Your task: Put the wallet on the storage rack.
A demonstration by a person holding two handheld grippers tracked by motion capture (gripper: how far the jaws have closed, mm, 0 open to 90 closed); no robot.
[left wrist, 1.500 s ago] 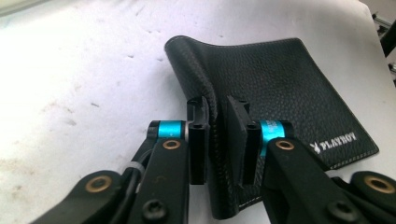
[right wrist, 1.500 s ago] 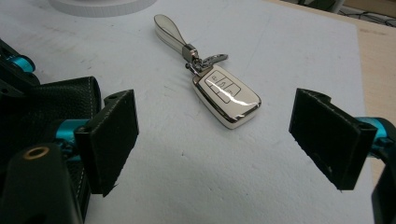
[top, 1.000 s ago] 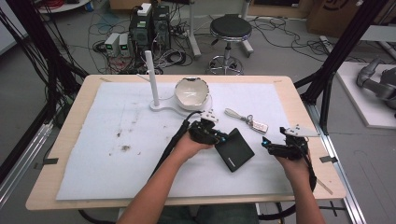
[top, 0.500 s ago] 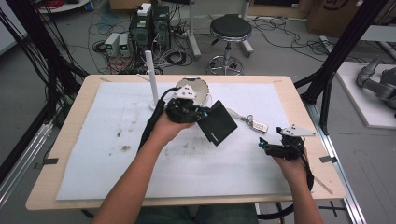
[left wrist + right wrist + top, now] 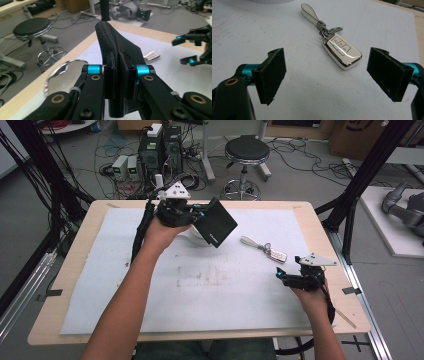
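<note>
Left gripper (image 5: 196,215) aloft, jaws pinching black wallet (image 5: 216,222).
Right gripper (image 5: 284,276) low over the mat, jaws spread; car key (image 5: 342,52) lies just ahead.

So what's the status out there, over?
Left gripper shut on black wallet, held up above the white bowl. Right gripper open, car key lying ahead between its jaws. Nothing in the way.

text: we read none | black wallet (image 5: 218,222): we see a small pale mark, illegible | car key (image 5: 342,52): button icons only, no lettering
</note>
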